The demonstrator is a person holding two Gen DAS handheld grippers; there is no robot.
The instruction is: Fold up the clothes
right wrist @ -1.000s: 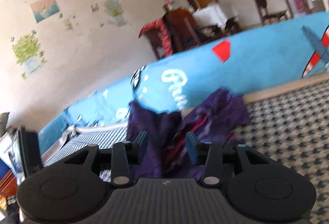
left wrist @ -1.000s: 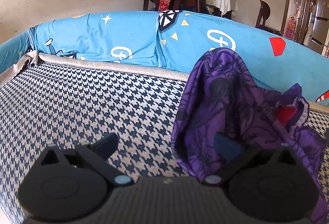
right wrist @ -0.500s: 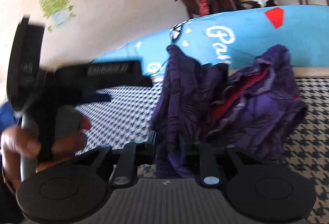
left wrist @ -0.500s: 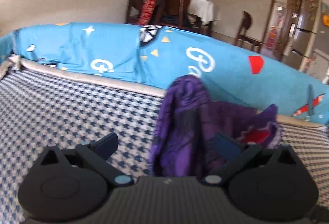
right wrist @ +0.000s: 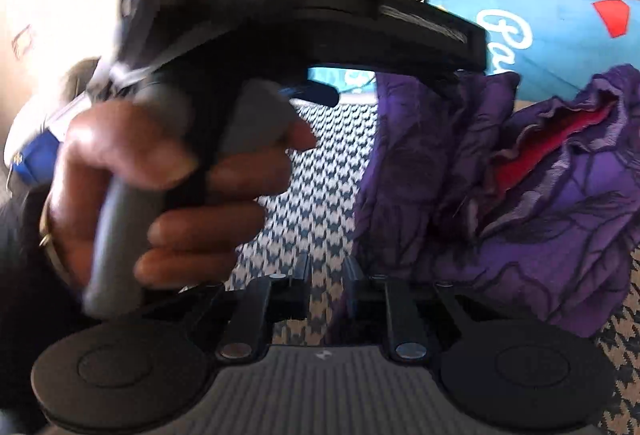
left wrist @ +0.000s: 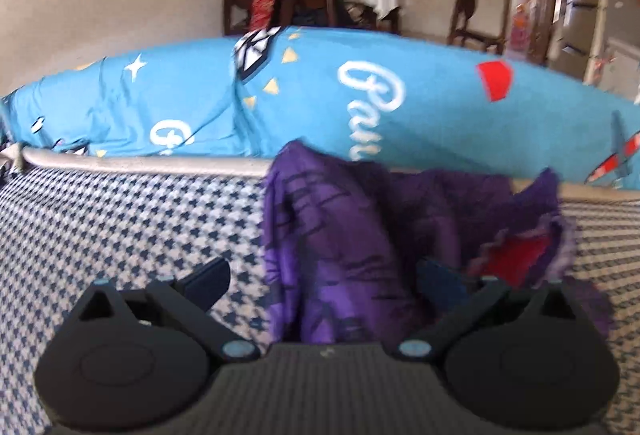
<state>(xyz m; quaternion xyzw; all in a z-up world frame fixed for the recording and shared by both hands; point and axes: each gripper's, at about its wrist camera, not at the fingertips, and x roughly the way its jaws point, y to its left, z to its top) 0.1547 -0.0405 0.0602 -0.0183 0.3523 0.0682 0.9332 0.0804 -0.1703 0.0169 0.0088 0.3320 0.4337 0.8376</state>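
While right gripper closes, nothing between, left hand blocks view; left gripper open astride purple garment.

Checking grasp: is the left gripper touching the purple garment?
Cannot tell. In the left wrist view, purple garment sits between the wide-open left gripper fingers; cloth overlaps the right finger, but contact is unclear.

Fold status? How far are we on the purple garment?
Done: nothing; purple garment lies bunched on the houndstooth cover, red lining showing. In hand: left gripper open over it; right gripper jaws closing at its edge, only cover visible between them. Left: grasp, spread, every fold.
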